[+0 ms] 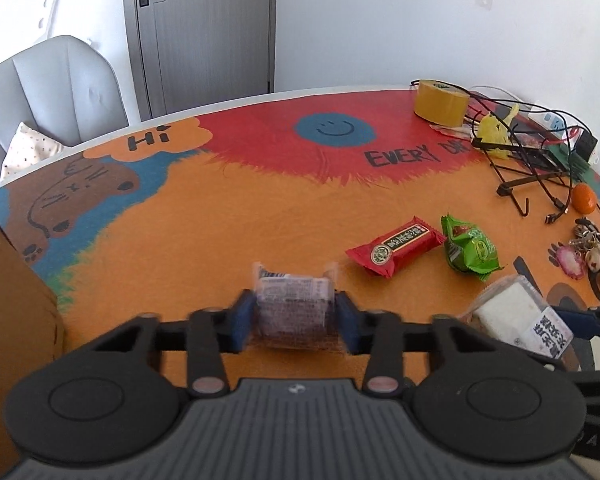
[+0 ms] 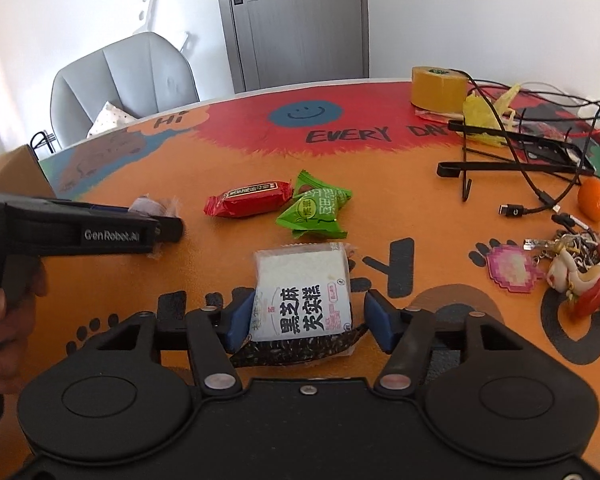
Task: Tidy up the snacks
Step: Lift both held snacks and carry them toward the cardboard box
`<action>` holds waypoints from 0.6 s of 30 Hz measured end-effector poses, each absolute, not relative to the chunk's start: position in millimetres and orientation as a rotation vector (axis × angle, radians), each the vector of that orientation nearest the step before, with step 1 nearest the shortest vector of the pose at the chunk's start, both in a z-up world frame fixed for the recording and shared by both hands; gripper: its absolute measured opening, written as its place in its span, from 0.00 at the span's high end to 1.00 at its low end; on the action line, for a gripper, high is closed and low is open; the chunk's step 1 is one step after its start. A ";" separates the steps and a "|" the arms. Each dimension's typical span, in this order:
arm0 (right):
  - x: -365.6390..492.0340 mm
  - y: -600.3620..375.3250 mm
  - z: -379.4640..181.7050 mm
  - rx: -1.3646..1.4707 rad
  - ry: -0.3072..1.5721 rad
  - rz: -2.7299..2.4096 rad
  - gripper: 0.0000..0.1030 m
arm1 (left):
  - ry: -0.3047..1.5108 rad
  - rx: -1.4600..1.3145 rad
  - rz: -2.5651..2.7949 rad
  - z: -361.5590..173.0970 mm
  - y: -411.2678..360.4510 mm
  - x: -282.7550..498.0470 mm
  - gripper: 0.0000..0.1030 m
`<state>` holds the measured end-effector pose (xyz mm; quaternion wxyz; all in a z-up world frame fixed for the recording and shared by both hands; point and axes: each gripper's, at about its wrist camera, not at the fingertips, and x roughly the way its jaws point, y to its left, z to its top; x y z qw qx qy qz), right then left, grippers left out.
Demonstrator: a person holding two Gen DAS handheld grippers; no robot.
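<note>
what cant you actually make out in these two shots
- Dark snack in the left hand-held gripper: left wrist view, motion blur makes its label unreadable; in the right wrist view the gripper body hides most of it.
- Cardboard box: cut off by the left edge, contents unseen.
- Right hand-held gripper: one pad sits apart from the white snack, so a firm grip is unclear.
- Red snack: print too small to read.
</note>
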<state>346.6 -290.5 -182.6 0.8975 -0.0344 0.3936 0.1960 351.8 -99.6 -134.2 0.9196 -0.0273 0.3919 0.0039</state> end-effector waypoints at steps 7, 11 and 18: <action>342.4 -291.0 -175.8 -0.035 0.819 0.419 0.53 | 0.792 -0.076 -0.009 -119.8 -95.1 336.9 0.62; 336.7 -286.2 -166.7 -0.031 0.805 0.435 0.53 | 0.779 -0.070 -0.021 -109.2 -94.7 326.1 0.62; 327.7 -282.0 -149.5 -0.024 0.769 0.445 0.53 | 0.742 -0.074 -0.027 -87.5 -91.8 308.1 0.62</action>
